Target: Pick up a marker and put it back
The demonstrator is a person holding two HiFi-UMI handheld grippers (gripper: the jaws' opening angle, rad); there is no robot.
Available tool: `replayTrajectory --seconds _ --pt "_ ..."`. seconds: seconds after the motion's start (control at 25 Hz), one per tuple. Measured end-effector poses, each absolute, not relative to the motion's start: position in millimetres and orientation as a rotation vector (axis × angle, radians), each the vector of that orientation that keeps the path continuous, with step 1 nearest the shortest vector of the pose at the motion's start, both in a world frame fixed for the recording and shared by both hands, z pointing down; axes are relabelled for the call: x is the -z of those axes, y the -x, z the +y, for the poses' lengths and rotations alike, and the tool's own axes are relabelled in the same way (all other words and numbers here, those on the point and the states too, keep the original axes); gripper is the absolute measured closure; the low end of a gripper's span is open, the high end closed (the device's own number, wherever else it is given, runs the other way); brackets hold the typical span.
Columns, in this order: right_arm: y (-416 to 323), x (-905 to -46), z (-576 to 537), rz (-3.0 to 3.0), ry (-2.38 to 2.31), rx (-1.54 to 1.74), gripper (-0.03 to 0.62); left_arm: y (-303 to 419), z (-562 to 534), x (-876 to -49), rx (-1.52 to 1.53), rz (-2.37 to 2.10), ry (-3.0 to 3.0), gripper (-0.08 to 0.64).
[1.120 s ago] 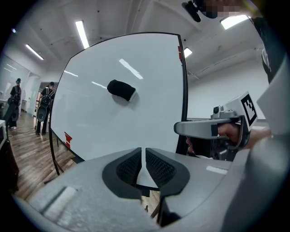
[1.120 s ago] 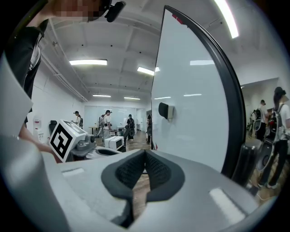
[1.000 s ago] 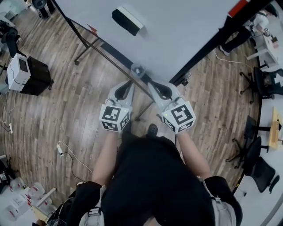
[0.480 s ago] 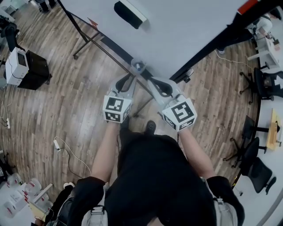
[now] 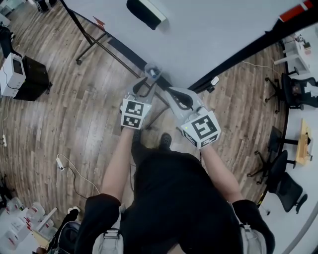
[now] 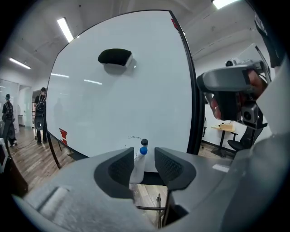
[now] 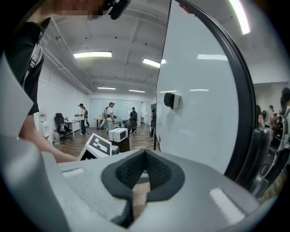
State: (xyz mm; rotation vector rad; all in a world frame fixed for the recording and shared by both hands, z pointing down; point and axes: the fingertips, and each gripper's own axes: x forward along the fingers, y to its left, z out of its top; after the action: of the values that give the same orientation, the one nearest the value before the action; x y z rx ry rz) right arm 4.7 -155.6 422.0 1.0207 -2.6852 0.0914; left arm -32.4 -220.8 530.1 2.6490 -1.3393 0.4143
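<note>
A white marker with a blue cap (image 6: 140, 159) stands tilted between the jaws of my left gripper (image 6: 138, 165), and a black-capped marker (image 6: 144, 142) shows just behind it. The jaws are opening and a gap shows on the marker's right side. In the head view my left gripper (image 5: 143, 85) points at a small clear cup (image 5: 152, 72) on the lower edge of the whiteboard (image 5: 208, 34). My right gripper (image 5: 171, 92) hovers beside it, shut, its pads (image 7: 136, 171) together with nothing between them.
A black eraser (image 5: 144, 11) sticks to the whiteboard higher up. The board's black stand legs (image 5: 94, 42) run across the wooden floor. A white box on a black cabinet (image 5: 12, 74) stands at the left, office chairs (image 5: 293, 92) at the right. People stand far off.
My left gripper has moved forward and up to the cup at the board's edge. The right gripper has stayed almost in place.
</note>
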Motion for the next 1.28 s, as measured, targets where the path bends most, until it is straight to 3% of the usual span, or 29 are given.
replayTrajectory --seconds 0.84,1.28 --pt "-2 -427 -161 -2.642 -1.127 -0.128 0.591 23 -245 -560 -0.635 -1.284 -2.725 0.420" --pt "-12 -423 -157 -2.630 -1.173 -0.132 0.591 18 -246 -557 -0.637 -1.310 -2.727 0.472"
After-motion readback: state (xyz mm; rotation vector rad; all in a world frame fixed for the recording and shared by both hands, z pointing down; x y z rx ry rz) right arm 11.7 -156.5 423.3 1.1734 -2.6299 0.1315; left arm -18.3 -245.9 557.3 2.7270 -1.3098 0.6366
